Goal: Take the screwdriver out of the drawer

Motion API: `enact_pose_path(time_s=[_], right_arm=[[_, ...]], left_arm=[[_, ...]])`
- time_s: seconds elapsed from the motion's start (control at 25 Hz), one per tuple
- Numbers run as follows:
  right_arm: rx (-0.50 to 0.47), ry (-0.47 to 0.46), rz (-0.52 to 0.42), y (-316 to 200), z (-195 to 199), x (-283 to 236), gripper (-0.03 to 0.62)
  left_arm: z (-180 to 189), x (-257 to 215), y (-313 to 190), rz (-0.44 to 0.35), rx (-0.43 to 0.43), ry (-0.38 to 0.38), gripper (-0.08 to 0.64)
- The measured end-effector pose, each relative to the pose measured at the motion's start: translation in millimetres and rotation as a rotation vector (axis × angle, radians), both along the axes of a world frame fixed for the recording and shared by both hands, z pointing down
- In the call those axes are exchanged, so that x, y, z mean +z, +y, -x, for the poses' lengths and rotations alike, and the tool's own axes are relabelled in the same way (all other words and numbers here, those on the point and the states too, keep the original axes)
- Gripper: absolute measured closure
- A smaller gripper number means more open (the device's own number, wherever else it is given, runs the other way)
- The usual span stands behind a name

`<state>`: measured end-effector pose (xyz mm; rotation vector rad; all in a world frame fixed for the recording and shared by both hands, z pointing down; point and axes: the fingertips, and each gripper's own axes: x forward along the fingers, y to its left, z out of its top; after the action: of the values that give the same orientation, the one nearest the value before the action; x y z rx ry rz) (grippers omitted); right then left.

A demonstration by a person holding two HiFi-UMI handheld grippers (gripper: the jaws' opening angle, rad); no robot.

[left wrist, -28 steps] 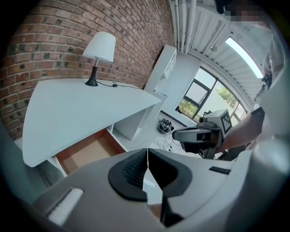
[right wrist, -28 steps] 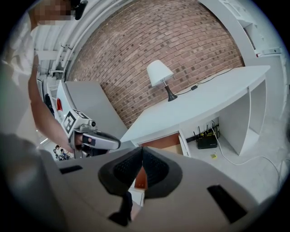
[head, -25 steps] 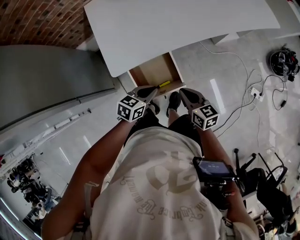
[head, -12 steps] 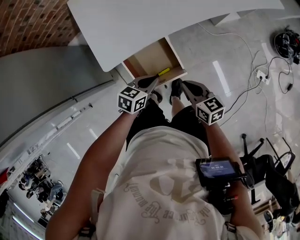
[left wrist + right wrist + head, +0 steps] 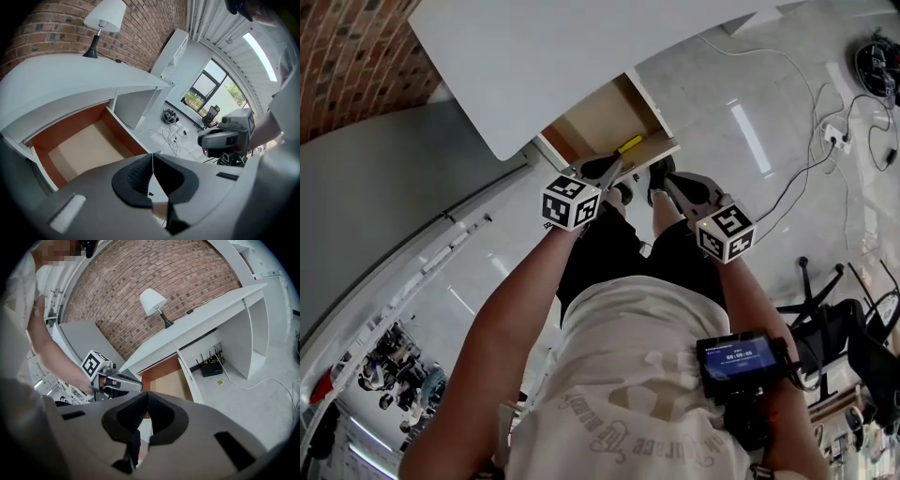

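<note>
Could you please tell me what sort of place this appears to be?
Probably an office-like lab or studio room: a white desk with an open drawer against a brick wall, a table lamp on it, and loose cables across a glossy floor.

The black-padded jaws of the grey left gripper (image 5: 152, 161) meet at lower centre. Left of them lies an open wooden drawer (image 5: 70, 125) with reddish-brown walls, under a white desk (image 5: 61, 79); a white-shaded lamp (image 5: 104, 18) stands at upper left.
</note>
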<state>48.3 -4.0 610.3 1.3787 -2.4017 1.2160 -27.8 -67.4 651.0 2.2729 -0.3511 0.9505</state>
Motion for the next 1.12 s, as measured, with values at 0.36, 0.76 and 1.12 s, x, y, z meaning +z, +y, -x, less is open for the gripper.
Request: enact_pose_path(time_s=[0.36,0.76,1.12], right_arm=[[0.067,-0.001,0.002,-1,-10,24,0.586],[0.125,-0.016,0.031,13,-14,59,0.586],[0.166,-0.053,0.044,18,-14,73,0.586]], left_arm=[[0,51,3,0.015,0.142,-0.075,0.549],[3,101,-13,0.051,0.103,-0.096,0.549],[0,132,-9,0.049,0.214,-0.171,0.549]])
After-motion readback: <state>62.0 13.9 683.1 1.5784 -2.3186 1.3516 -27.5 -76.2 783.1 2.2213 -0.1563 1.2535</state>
